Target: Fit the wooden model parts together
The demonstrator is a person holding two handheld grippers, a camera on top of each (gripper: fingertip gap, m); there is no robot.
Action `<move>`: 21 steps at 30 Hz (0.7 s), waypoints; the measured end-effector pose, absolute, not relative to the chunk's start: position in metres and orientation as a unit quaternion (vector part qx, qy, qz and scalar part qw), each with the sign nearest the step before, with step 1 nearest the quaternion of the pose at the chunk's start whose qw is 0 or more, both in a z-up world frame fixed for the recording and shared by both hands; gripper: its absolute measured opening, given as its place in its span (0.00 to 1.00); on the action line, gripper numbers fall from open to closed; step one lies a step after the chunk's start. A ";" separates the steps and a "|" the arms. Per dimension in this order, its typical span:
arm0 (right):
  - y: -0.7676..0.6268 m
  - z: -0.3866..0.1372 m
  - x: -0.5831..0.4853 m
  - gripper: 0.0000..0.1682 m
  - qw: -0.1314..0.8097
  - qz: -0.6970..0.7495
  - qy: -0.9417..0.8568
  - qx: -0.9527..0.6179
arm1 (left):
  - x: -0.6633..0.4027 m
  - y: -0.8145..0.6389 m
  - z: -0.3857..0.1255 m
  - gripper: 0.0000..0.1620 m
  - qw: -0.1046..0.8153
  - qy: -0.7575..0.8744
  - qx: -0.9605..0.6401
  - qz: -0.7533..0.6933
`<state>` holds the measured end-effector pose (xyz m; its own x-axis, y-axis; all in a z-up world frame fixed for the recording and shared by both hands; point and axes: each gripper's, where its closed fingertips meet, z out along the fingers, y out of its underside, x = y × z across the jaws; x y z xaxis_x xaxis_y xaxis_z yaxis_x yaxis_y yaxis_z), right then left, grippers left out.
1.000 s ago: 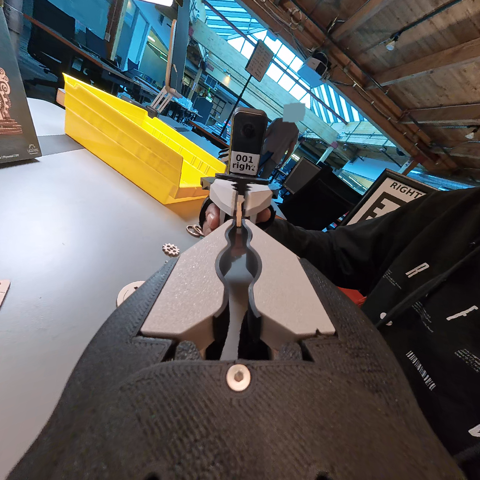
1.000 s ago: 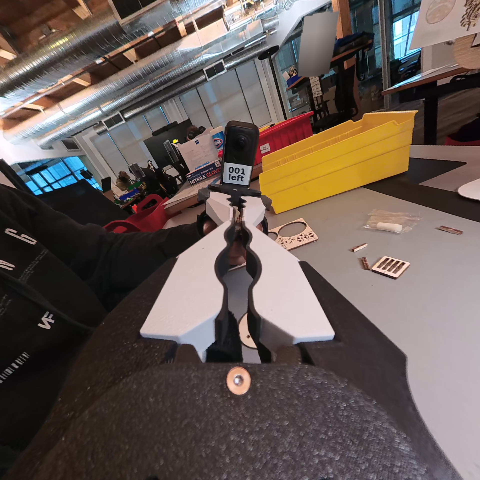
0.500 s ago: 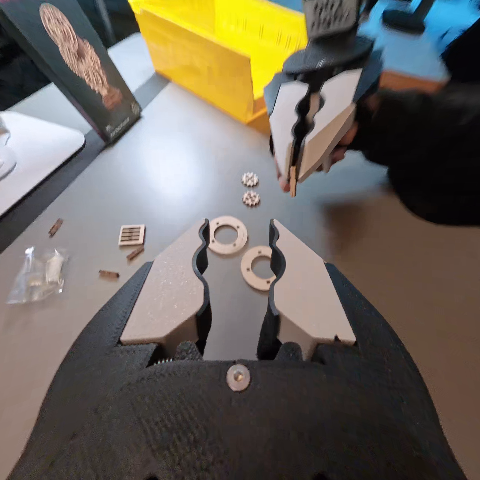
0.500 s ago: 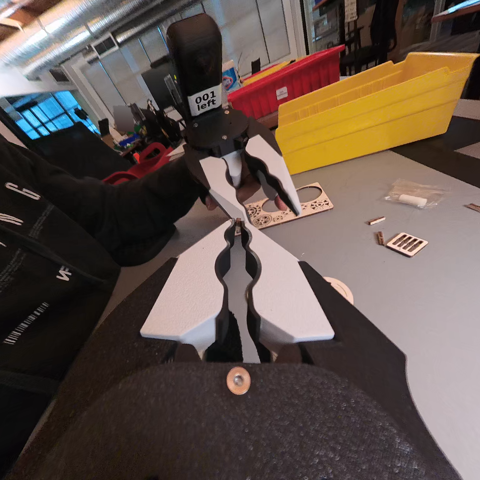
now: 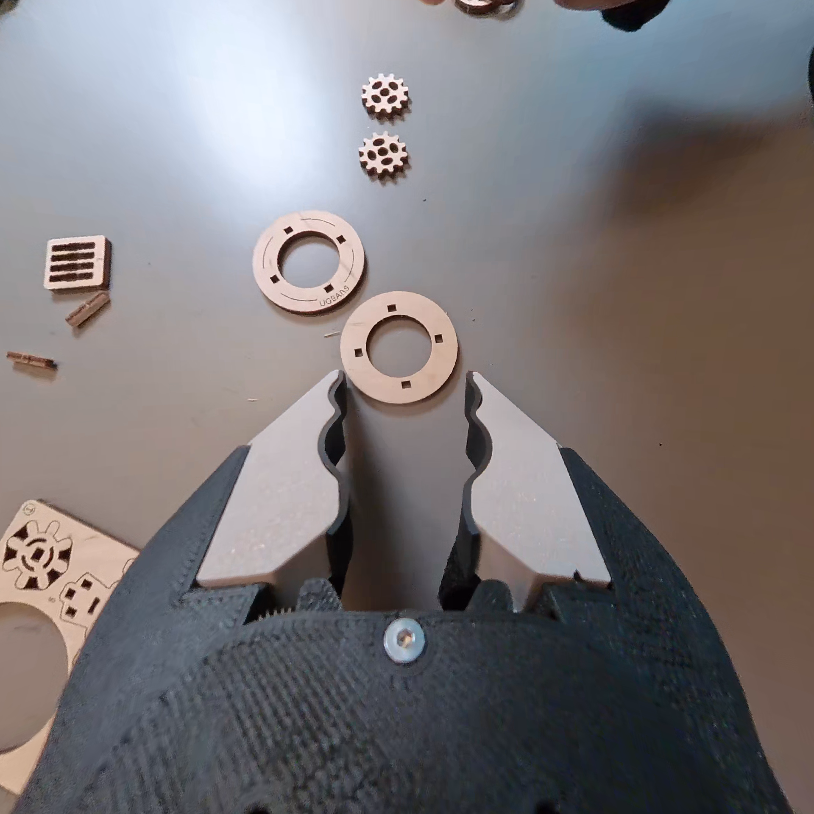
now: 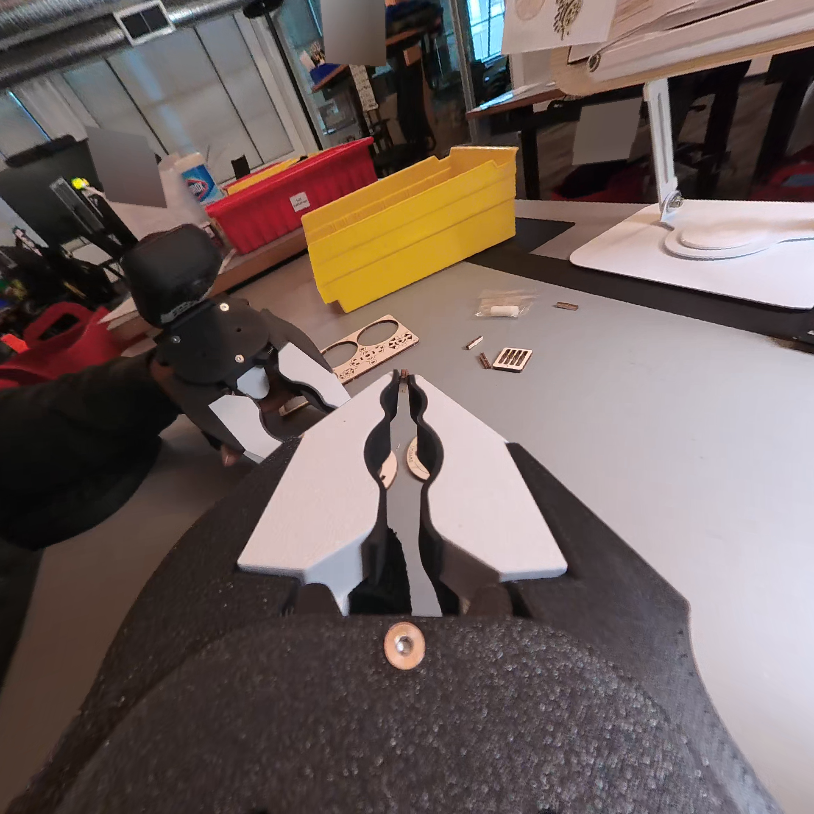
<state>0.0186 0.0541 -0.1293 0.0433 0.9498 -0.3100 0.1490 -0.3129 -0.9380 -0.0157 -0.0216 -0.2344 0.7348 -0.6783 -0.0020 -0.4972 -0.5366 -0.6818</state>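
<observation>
My left gripper (image 5: 403, 379) is open and empty, pointing down at the grey table just short of a wooden ring (image 5: 398, 347). A second wooden ring (image 5: 308, 262) lies beside it, and two small wooden gears (image 5: 386, 96) (image 5: 382, 154) lie farther off. My right gripper (image 6: 403, 378) is shut on a small wooden peg (image 6: 402, 379) held at its fingertips above the table. The left gripper also shows in the right wrist view (image 6: 282, 396), open and low at the left. Parts of the rings (image 6: 416, 458) show under the right gripper.
A slotted wooden square (image 5: 77, 263) and loose pegs (image 5: 87, 304) lie at left. A cut-out wooden sheet (image 5: 39, 586) is at the lower left, also in the right wrist view (image 6: 370, 348). A yellow bin (image 6: 409, 229), a small plastic bag (image 6: 502, 305) and a white stand base (image 6: 704, 251) sit farther back. The gap from one gripper's tips to the other's is roughly 15 centimetres. Left tips and right tips are each some 15 centimetres from the slotted wooden square (image 5: 77, 263). My right wrist view (image 6: 512, 359) looks at it from another angle.
My left gripper let go of the peg, opened wide and swung down over the rings. My right gripper kept the peg and dropped lower over the table.
</observation>
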 end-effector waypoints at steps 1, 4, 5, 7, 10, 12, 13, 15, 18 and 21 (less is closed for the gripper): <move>0.053 -0.131 0.017 0.01 0.381 0.524 -0.453 -0.612 | -0.015 -0.022 -0.234 0.31 0.339 0.346 -0.864 -0.136; 0.046 -0.138 0.010 0.01 0.378 0.523 -0.473 -0.599 | -0.013 -0.023 -0.234 0.26 0.327 0.373 -0.856 -0.146; 0.044 -0.141 0.009 0.01 0.376 0.523 -0.478 -0.598 | -0.012 -0.024 -0.234 0.24 0.324 0.388 -0.849 -0.153; 0.044 -0.145 0.008 0.01 0.372 0.521 -0.482 -0.598 | -0.011 -0.024 -0.234 0.23 0.318 0.415 -0.837 -0.162; 0.043 -0.148 0.008 0.01 0.366 0.527 -0.479 -0.599 | -0.012 -0.024 -0.234 0.23 0.305 0.438 -0.826 -0.180; 0.042 -0.149 0.007 0.01 0.365 0.527 -0.480 -0.599 | -0.017 -0.021 -0.234 0.23 0.302 0.437 -0.828 -0.179; 0.041 -0.149 0.007 0.01 0.366 0.524 -0.483 -0.598 | -0.021 -0.016 -0.235 0.23 0.304 0.428 -0.834 -0.170; 0.040 -0.150 0.008 0.01 0.368 0.517 -0.489 -0.598 | -0.025 -0.012 -0.233 0.27 0.311 0.411 -0.843 -0.157; 0.040 -0.151 0.008 0.01 0.371 0.513 -0.492 -0.598 | -0.022 -0.011 -0.225 0.32 0.332 0.388 -0.846 -0.154; 0.039 -0.151 0.007 0.01 0.372 0.514 -0.491 -0.597 | -0.013 -0.012 -0.222 0.37 0.336 0.357 -0.855 -0.167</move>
